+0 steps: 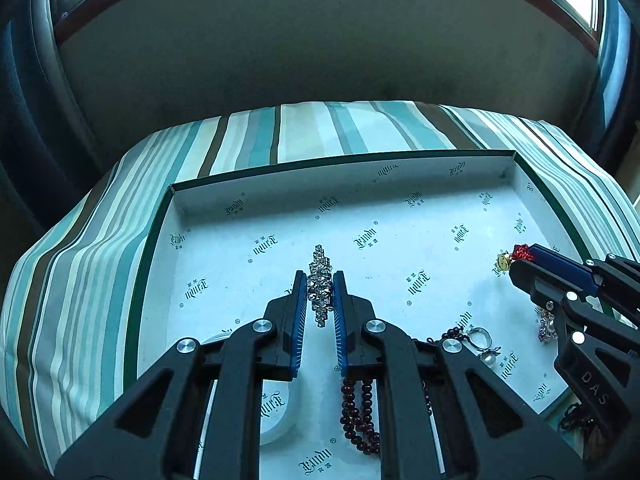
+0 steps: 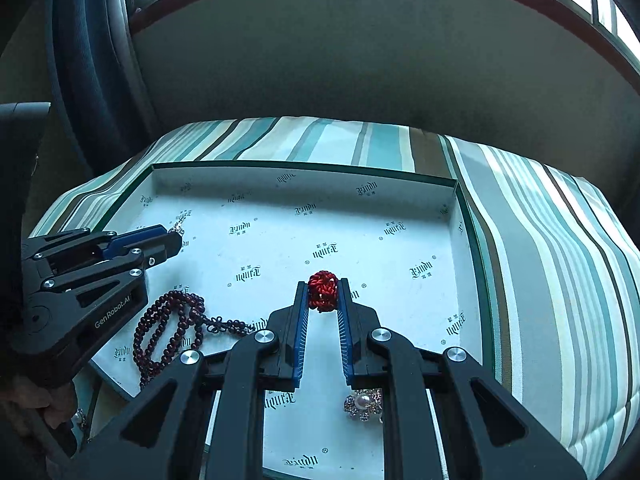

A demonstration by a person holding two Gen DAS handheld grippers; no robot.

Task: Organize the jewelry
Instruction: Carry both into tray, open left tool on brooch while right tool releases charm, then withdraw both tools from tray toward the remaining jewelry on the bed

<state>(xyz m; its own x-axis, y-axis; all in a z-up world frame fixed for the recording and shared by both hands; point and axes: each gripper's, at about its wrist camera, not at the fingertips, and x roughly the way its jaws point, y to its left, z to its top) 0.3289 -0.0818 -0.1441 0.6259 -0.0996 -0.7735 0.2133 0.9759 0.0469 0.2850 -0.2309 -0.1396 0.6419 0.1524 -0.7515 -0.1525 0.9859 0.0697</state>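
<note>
A shallow white box [image 1: 340,168] with a green rim, also in the right wrist view [image 2: 304,168], lies on a striped cloth. My left gripper [image 1: 320,280] is shut on a silver crystal bracelet [image 1: 320,280] over the box floor. My right gripper [image 2: 323,290] is shut on a red woven knot charm [image 2: 323,290]; in the left wrist view it enters from the right [image 1: 520,258], with a gold piece [image 1: 502,261] hanging at the charm. A dark red bead string [image 2: 176,328] lies on the box floor near my left gripper [image 2: 172,240].
A pearl flower brooch [image 2: 364,404] lies under my right gripper. A silver ring [image 1: 480,338] and a small pearl piece [image 1: 490,356] lie at the box's right. The striped cloth [image 2: 540,260] slopes off on all sides. A dark wall stands behind.
</note>
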